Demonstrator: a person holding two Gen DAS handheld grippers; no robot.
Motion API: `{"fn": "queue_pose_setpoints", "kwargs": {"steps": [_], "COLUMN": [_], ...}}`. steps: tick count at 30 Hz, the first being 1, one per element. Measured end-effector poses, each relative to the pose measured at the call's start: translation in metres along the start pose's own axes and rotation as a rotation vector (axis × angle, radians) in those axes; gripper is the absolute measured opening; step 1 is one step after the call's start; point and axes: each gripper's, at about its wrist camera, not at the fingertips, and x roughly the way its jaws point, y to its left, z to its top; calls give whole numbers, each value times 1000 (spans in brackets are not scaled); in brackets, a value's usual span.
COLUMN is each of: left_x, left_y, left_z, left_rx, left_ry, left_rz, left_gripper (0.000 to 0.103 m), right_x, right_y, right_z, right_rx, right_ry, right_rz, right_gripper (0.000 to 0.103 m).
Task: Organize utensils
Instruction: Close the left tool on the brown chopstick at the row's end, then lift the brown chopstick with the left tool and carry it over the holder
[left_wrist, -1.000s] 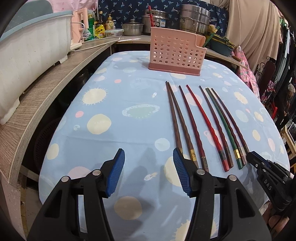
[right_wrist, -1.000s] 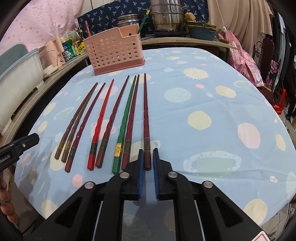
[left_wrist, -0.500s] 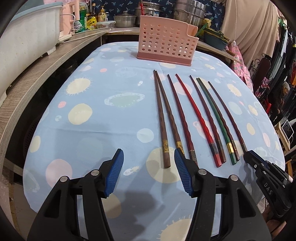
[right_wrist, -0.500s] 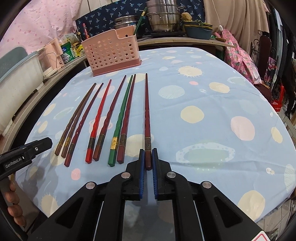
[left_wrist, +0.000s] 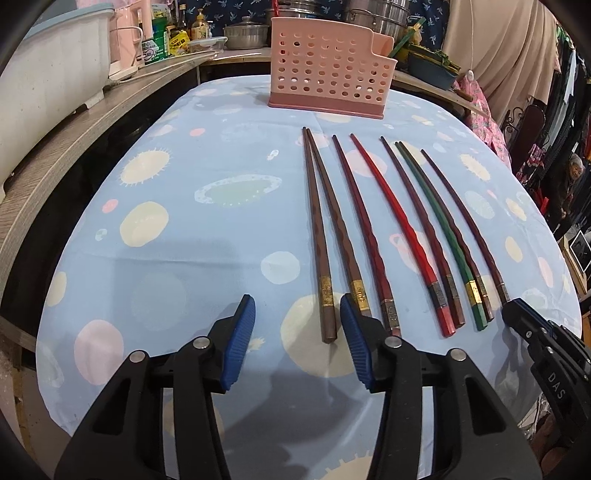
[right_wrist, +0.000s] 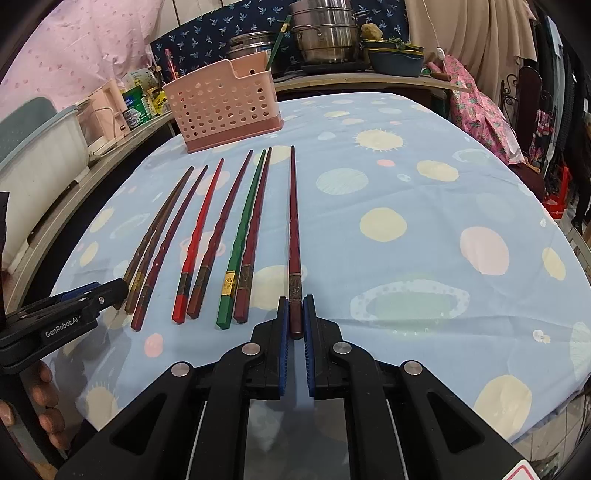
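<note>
Chopsticks (left_wrist: 369, 236): seven lie in a row on the blue spotted desk (left_wrist: 177, 236), thick ends toward the grippers, tips toward the pink basket (left_wrist: 328, 70).
Left gripper (left_wrist: 297, 341): jaws apart and closing; the butt of the leftmost brown chopstick (left_wrist: 320, 258) sits between the pads, which do not yet press on it.
Right gripper (right_wrist: 294, 325): clamped on the thick end of the rightmost dark red chopstick (right_wrist: 293, 221), whose length rests on the cloth.
Basket: upright at the far edge of the desk, well apart from both grippers.
Risk, left: the right pad overlaps the neighbouring brown chopstick (left_wrist: 338, 229); closing may nudge or pinch both.
Risk, right: held at its very end, the stick may pivot or slip when lifted.
</note>
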Motion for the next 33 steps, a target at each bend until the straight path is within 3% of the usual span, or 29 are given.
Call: {"fn": "queue_pose_setpoints", "kwargs": {"steps": [5,8,19,33], "left_x": [1,1,-9,-62], "left_y": [3,6,11,25], "left_z": [1,1,2,25], "left_rx": [-6,-10,-15,-43], "left_ry": [-5,1,11,-86], "left_rz": [18,6,-24,-33], "left_gripper": [27,8,7,7], "right_x": [0,0,-9,-57], "right_y": [0,0,-6,-9], "right_z": [1,1,7,43], "right_rx": [0,0,12,22], "right_ry": [0,0,-20,-156], "right_rz": [2,3,-5,-3], "right_gripper": [7,7,7,7]}}
